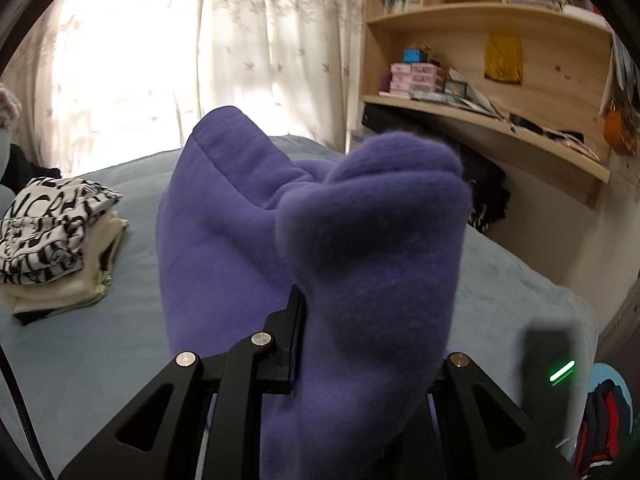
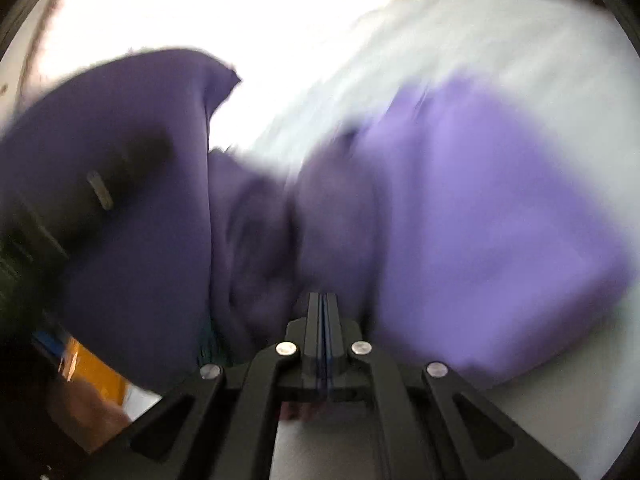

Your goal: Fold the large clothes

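Note:
A purple fleece garment (image 1: 248,216) hangs bunched above the grey-blue bed (image 1: 100,352). My left gripper (image 1: 320,304) is shut on a thick fold of it; the cloth covers the right finger and only the left finger (image 1: 290,332) shows. In the blurred right wrist view the same purple garment (image 2: 480,208) spreads over the pale bed (image 2: 500,32). My right gripper (image 2: 324,312) has its jaws pressed together with the purple cloth bunched just in front of the tips; whether cloth is pinched between them is hidden by blur.
A stack of folded clothes (image 1: 52,236) with a black-and-white print on top lies on the bed's left. A wooden shelf unit (image 1: 500,80) with boxes and books stands at the right. A bright curtained window (image 1: 180,52) is behind. Dark clothes (image 1: 488,192) lie by the shelf.

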Motion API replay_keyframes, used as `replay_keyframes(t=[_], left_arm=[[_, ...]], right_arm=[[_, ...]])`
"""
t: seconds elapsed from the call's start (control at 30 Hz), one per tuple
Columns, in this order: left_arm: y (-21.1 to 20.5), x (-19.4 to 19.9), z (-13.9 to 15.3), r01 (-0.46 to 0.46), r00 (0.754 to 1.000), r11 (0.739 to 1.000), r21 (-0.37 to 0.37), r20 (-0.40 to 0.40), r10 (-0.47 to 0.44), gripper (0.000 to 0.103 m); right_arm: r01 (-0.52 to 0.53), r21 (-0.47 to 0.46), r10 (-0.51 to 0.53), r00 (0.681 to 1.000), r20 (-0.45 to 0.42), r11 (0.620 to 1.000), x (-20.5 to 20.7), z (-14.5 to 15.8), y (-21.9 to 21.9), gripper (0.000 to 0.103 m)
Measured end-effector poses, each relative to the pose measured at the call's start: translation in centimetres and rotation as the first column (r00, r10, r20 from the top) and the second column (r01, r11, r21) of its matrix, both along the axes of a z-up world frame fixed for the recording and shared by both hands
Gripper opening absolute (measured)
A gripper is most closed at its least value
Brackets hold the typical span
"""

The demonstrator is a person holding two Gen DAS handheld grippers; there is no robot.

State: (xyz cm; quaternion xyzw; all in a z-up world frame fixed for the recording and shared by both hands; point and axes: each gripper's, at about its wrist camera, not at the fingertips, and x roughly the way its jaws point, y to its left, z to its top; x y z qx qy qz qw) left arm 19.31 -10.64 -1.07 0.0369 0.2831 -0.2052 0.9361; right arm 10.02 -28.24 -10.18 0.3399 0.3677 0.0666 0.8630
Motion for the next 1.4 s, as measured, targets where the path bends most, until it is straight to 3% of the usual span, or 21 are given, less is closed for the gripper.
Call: replay_keyframes(t=[0.03,0.13,0.27,0.4,0.6,0.93,1.03,1.1,1.13,1.23,1.4], left_arm=[[-0.8,0.0,-0.3,0.006,1.0,1.0,0.01,-0.012,-0.006,0.015],[-2.9,0.2,-1.0,0.02,0.999,0.999,0.038,-0.034,-0.018,0.015],[-5.8,0.3,-2.3,0.058,0.996,0.995,0.075,-0.072,-0.052,0.015],[-8.4,0.2,-4.4,0.12,0.986,0.987,0.104,-0.132,-0.106,0.016],[-11.4,0.3,-8.9,0.167,0.965,0.971,0.17,-0.231,-0.125,0.016],[-12.8,-0.1,-11.5,0.174,0.972,0.958,0.227,-0.193,-0.131,0.017],[-12.8,-0.5,-10.8,0.216,0.966,0.957,0.194,-0.187,-0.18,0.046],[-12.6,-0.8,-10.1,0.242,0.96,0.956,0.167,-0.183,-0.212,0.075],[-12.5,-1.0,-9.7,0.256,0.957,0.954,0.154,-0.182,-0.227,0.08],[-11.3,-1.1,-8.4,0.276,0.945,0.958,0.083,-0.205,-0.255,0.082],[-7.6,-1.4,-5.9,0.275,0.899,0.954,-0.116,-0.322,-0.298,0.082]], right_arm=[[0.085,-0.052,-0.083,0.996,0.027,0.995,-0.6,0.7,-1.3,0.001],[0.357,-0.215,-0.35,0.934,0.07,0.909,-2.2,1.8,-5.3,0.001],[0.467,-0.245,-0.482,0.876,-0.001,0.85,-2.4,0.3,-9.0,0.001],[0.48,-0.234,-0.511,0.854,-0.095,0.845,-2.3,-1.7,-10.8,0.001],[0.488,-0.239,-0.521,0.848,-0.095,0.839,-2.5,-1.6,-11.6,0.001],[0.441,-0.229,-0.478,0.867,-0.144,0.868,-1.2,-3.3,-12.6,0.001],[0.429,-0.219,-0.464,0.873,-0.147,0.876,-1.0,-3.4,-12.8,0.001],[0.427,-0.204,-0.459,0.876,-0.149,0.881,-1.1,-3.4,-12.9,0.001],[0.426,-0.2,-0.457,0.877,-0.15,0.883,-1.2,-3.4,-12.9,0.001],[0.419,-0.173,-0.444,0.884,-0.146,0.891,-1.4,-3.2,-13.0,0.001],[0.412,-0.128,-0.425,0.899,-0.103,0.902,-1.7,-1.9,-12.8,0.001]])
